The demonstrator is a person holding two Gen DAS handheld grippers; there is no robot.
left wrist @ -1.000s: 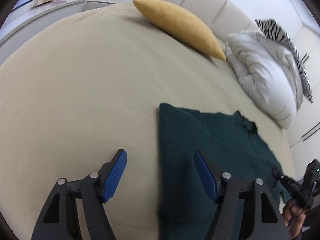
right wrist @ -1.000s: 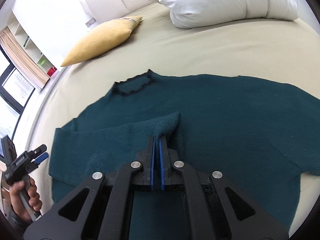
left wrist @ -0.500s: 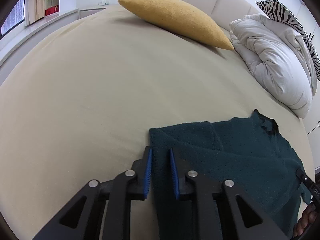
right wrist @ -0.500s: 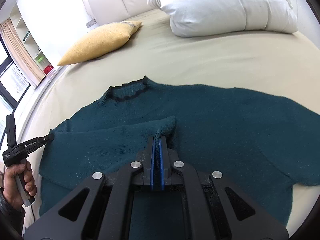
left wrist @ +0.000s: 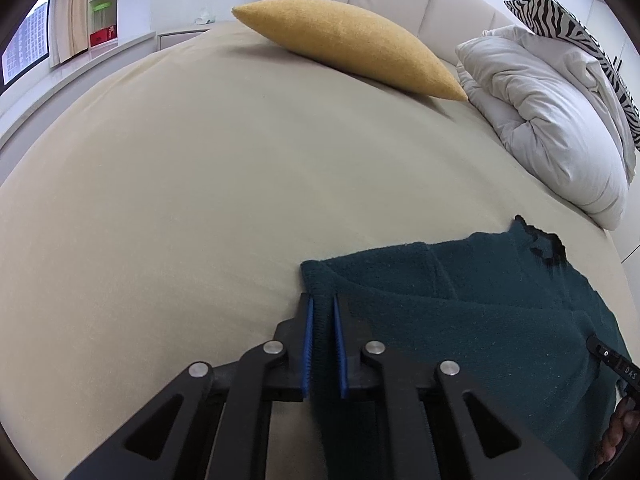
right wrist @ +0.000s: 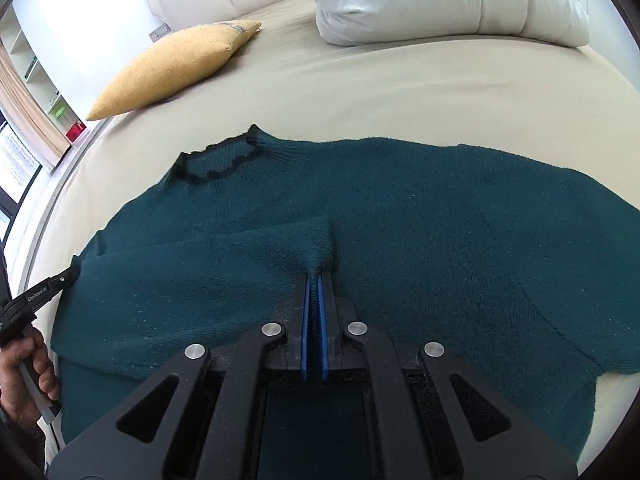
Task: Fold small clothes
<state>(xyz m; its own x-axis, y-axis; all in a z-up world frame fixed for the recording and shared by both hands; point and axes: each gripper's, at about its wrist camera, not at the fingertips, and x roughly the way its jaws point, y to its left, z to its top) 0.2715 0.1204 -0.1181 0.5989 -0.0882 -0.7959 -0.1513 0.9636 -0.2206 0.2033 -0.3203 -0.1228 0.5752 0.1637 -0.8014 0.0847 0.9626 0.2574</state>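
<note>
Sweater (right wrist: 420,216) lies on the bed (left wrist: 200,184). Your left claw (left wrist: 322,312) is closing on its edge. Your right claw (right wrist: 315,284) pinches a fold tight.

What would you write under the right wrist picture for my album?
The right gripper pinches a fold of the dark green sweater spread on the beige bed.

You have a bed (left wrist: 208,184) under a smooth beige sheet, bearing a dark teal sweater (right wrist: 420,216) spread flat with one sleeve folded over its front, a mustard cushion (left wrist: 344,46) near the headboard, and a crumpled white duvet (left wrist: 560,128) just beside the cushion.
</note>
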